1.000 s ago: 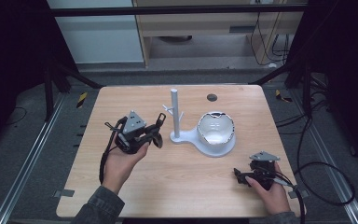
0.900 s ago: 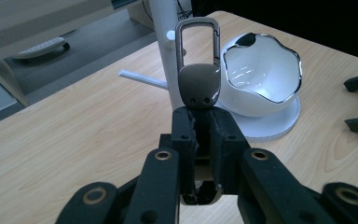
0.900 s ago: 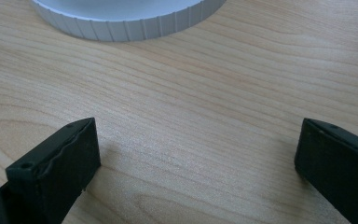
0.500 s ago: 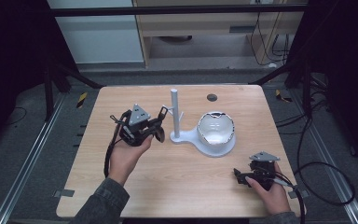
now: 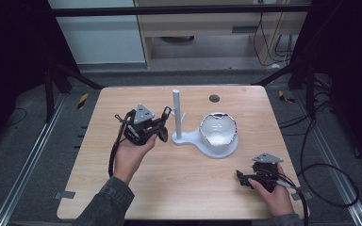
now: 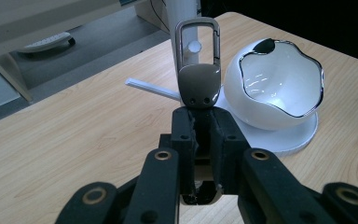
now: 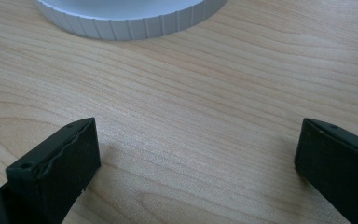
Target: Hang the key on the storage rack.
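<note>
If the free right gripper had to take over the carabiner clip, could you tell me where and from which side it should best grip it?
Probably the open loop at the top of the carabiner clip. The left gripper is shut on its solid lower body, so the loop's thin side bars stand free above the jaws. The right gripper should likely come from above, away from the white post.

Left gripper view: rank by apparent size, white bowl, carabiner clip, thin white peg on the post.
1. White bowl, largest by far, though it sits farther back.
2. Carabiner clip, held in the left gripper; its nearness to the camera inflates it.
3. Thin white peg, smallest and partly hidden behind the clip.
</note>
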Action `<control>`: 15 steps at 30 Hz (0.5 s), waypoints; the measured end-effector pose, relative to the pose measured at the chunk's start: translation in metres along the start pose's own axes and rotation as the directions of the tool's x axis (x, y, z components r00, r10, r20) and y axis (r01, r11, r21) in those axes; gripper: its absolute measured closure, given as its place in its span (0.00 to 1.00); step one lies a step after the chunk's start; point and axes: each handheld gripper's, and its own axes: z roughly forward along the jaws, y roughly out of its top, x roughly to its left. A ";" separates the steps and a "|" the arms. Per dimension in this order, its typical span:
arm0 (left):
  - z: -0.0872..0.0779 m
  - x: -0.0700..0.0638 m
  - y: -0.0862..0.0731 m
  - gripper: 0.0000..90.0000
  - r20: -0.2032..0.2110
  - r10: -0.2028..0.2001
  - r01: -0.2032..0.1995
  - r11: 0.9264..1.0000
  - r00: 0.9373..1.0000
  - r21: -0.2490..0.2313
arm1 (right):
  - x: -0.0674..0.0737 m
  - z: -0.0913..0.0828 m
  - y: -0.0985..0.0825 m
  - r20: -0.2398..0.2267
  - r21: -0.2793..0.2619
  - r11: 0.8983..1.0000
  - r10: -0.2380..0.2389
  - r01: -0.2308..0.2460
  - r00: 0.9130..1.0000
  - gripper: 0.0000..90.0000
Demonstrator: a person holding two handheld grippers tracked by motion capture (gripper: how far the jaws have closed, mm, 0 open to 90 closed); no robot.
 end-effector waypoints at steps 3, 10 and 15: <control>0.002 0.000 0.000 0.89 -0.001 -0.001 0.001 1.000 1.000 0.001 | 0.000 0.000 0.000 0.000 0.000 1.000 0.000 0.000 1.000 0.01; 0.006 0.001 0.002 0.89 -0.012 -0.001 0.001 1.000 1.000 0.008 | 0.000 0.000 0.000 -0.001 0.000 1.000 0.000 0.000 1.000 0.00; 0.010 0.002 0.002 0.89 -0.009 -0.007 0.007 1.000 1.000 0.013 | 0.000 0.000 0.000 0.000 -0.001 1.000 -0.004 0.004 1.000 0.01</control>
